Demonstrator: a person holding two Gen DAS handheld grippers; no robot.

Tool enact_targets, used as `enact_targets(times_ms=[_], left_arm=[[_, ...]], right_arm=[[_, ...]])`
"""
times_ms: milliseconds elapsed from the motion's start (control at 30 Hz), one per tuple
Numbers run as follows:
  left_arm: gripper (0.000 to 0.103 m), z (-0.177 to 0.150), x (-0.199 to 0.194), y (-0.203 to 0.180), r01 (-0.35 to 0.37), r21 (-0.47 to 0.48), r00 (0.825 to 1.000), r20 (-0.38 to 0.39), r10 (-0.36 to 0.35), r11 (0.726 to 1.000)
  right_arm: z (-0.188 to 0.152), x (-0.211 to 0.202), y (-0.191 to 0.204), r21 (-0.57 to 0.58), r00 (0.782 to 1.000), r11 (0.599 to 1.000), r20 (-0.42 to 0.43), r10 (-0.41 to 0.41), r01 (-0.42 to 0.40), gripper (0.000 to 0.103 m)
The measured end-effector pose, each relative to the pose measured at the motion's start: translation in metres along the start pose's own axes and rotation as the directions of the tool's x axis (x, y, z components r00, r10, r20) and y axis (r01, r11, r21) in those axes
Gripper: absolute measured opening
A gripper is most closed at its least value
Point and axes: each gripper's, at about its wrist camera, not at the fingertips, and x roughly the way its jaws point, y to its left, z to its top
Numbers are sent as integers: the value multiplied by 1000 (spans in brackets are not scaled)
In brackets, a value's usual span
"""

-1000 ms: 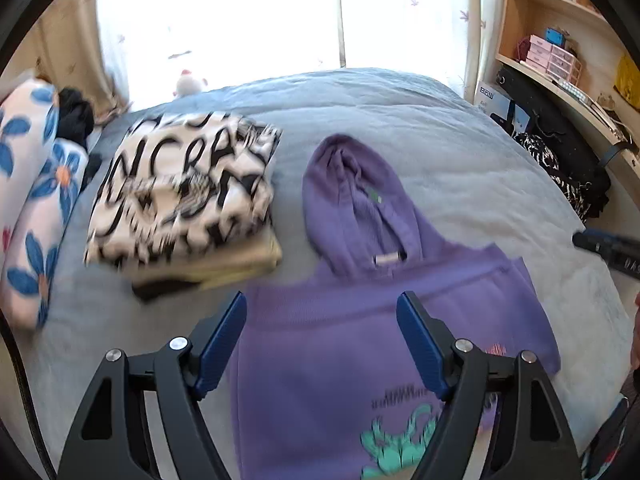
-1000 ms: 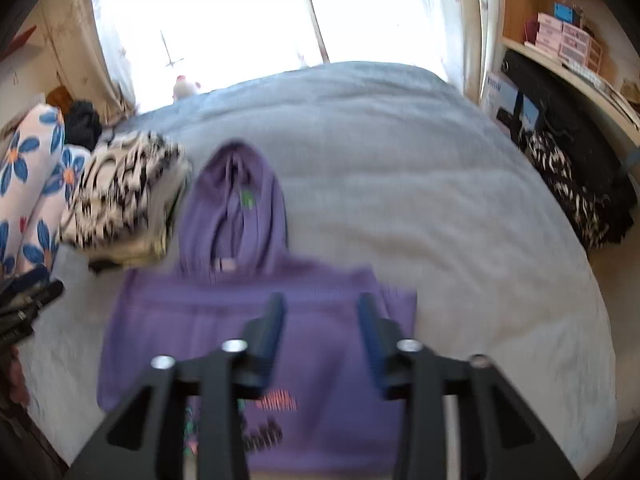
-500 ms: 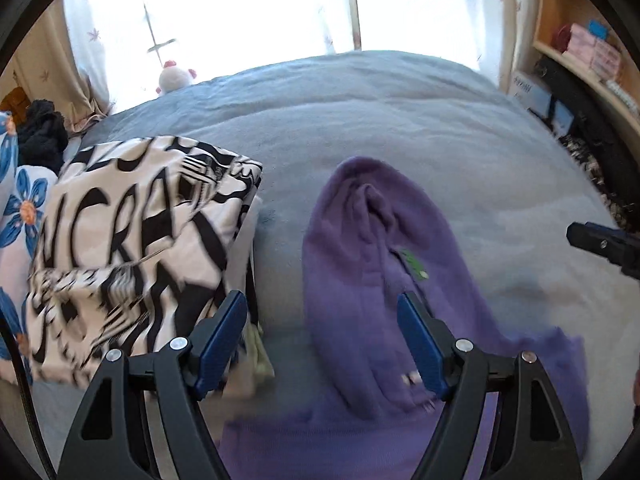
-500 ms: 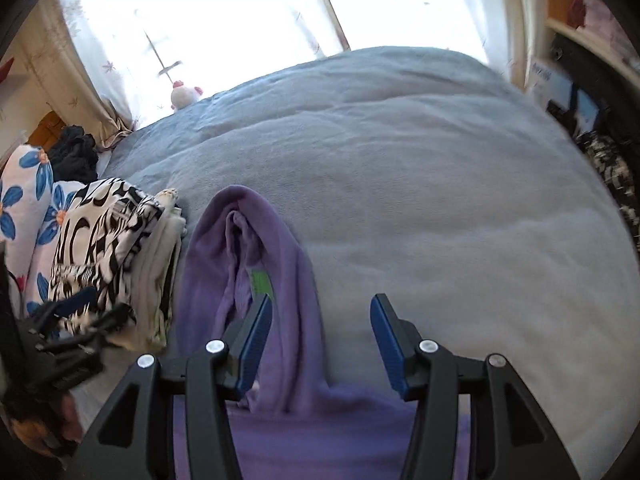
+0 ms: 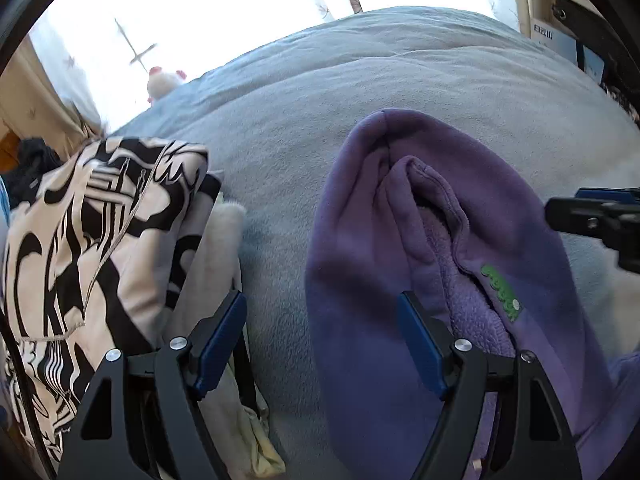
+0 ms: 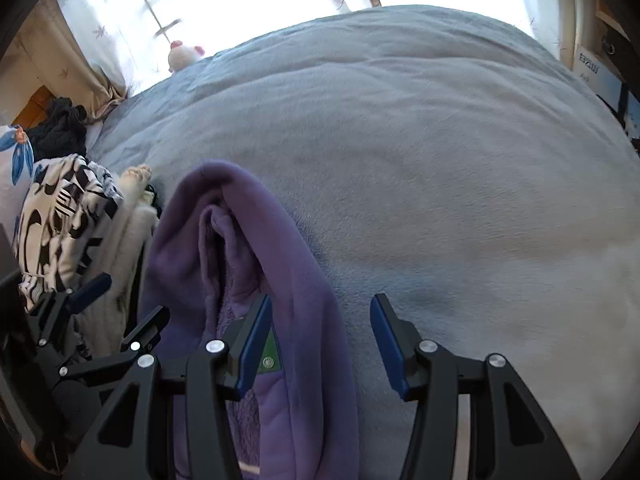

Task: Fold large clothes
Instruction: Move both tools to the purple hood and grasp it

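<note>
Hood (image 5: 400,216) of the purple hoodie lay lengthwise on the bed (image 5: 320,92), pointing away from both grippers. Left gripper (image 5: 320,340), wide and empty, straddled its left edge; right gripper (image 6: 316,344), narrower and empty, straddled its right edge, seemingly equally near.

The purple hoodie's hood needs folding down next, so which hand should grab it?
Probably both, one per side. The left hand-held gripper straddles the hood's left edge; the right hand-held gripper straddles its right edge. Both are open, holding nothing.
</note>
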Motion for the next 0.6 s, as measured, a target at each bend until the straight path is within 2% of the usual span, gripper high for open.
enact_targets(times_ms=[67, 133, 200, 233, 300, 400, 500, 600], left_arm=[[74, 1, -1, -7, 53, 8, 999, 10, -53, 999], [71, -2, 2, -13, 110, -10, 994, -14, -110, 994], [71, -5, 10, -20, 82, -8, 996, -24, -82, 997], [71, -6, 15, -20, 60, -9, 998, -26, -61, 998], [71, -9, 22, -15, 60, -43, 997, -39, -61, 997], [71, -14, 31, 3, 95, -112, 993, -56, -101, 989], [71, -18, 29, 0, 95, -59, 994, -40, -98, 994], [71, -16, 28, -5, 169, -57, 984, -44, -172, 984]], right_arm=[[-1, 8, -1, -3, 1000, 1000, -3, 15, -15, 47], [-1, 15, -1, -9, 1000, 1000, -10, 19, -19, 40], [-1, 25, 0, -17, 999, 1000, -23, 22, -22, 31], [-1, 29, 0, -17, 999, 1000, -31, 21, -22, 22], [-2, 32, 1, -24, 999, 999, -29, 24, -25, 6], [-6, 21, 1, -82, 999, 996, 23, -36, 38, 5], [-10, 6, -21, -96, 997, 993, 53, -59, 64, 5], [-14, 0, -43, -67, 996, 996, 57, -61, 65, 5]])
